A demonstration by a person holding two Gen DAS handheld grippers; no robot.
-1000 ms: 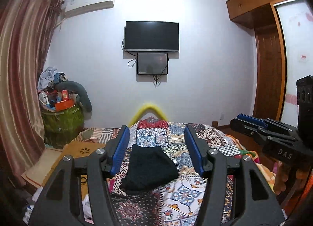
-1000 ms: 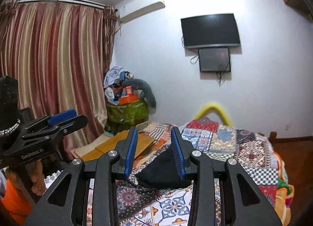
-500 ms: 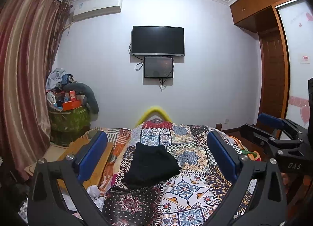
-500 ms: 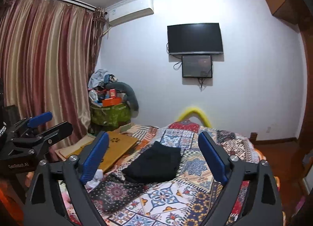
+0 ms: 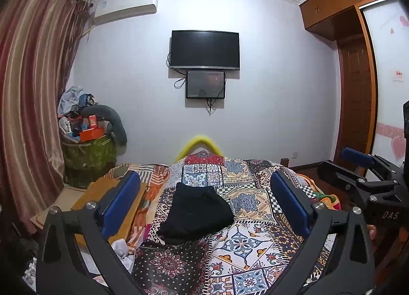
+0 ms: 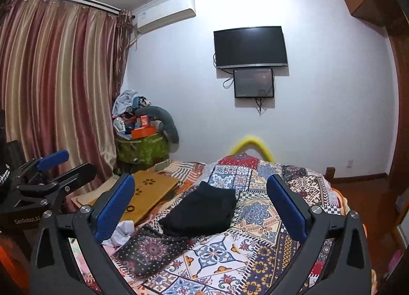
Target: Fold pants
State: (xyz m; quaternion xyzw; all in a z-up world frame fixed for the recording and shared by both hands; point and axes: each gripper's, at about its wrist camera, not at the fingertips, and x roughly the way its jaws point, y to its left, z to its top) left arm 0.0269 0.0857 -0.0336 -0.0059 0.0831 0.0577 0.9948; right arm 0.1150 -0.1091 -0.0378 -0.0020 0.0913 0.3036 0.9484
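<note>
I hold both tools raised above the near end of the bed (image 5: 255,249), well apart from the cloth. The left gripper (image 5: 204,203) has its jaws spread wide and carries nothing; the right gripper (image 6: 200,200) is likewise released and empty. The pants (image 5: 196,213) lie on the patterned quilt as a compact black bundle, roughly squared, resting flat toward the left half of the bed, near a wooden lap tray (image 6: 150,190) that lies beside them. From this shape I judge that the folding is largely or fully done, and the step in hand is to check the result and back away cleanly. To do this well, I should hold both tools high and level, so that neither blue pad (image 5: 120,203) drags across the bundle and opens a layer. I should inspect the near edge, where the fabric looks slightly uneven; whether a loose flap sticks out there I cannot tell from these views. If a correction is needed, I would descend vertically with one tool, pinch only the top layer at its corner, and lay it over without pulling the bundle sideways. The quilt is soft and wrinkled, so a downward press may shift the whole stack.
</note>
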